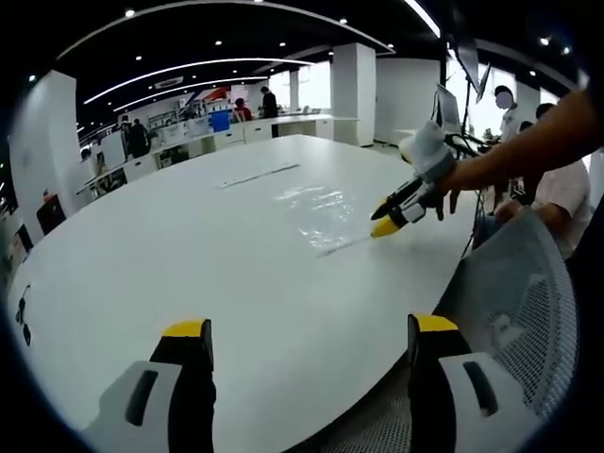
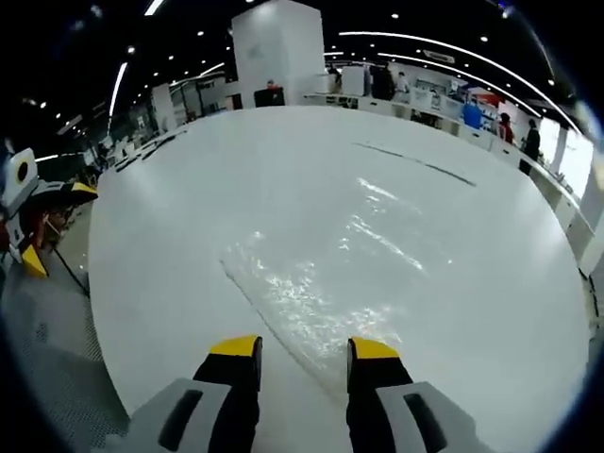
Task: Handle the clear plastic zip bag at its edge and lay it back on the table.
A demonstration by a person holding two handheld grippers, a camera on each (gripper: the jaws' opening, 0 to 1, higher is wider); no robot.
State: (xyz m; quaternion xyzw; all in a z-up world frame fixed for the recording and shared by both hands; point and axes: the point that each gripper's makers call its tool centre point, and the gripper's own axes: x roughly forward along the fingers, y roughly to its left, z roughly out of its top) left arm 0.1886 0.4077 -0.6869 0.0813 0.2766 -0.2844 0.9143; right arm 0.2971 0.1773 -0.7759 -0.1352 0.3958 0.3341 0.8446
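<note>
Approach step, by the look of it: clear, crinkled plastic zip bag [image 2: 321, 283] lying flat on the broad white oval tabletop [image 2: 170, 226], not yet lifted. Right hand-held gripper [image 2: 304, 347] poised just over the bag's near edge, yellow-tipped jaws parted a moderate way, straddling the dark edge line, holding nothing; contact with the film too close to call. In the left gripper view, same right hand-held gripper [image 1: 389, 222] seen at the bag's [image 1: 316, 212] edge, tips angled down toward the tabletop [image 1: 189, 245], a person's hand behind it.

Left hand-held gripper [image 1: 310, 328] hanging back near the tabletop's rim, jaws spread wide, empty, well apart from the bag.

Next move likely calling for a slight drop and a close onto the thin edge only, without pinning the film to the surface; slippery, limp plastic, so a shallow bite could slide off. Then a lift and a flat lay-down.
</note>
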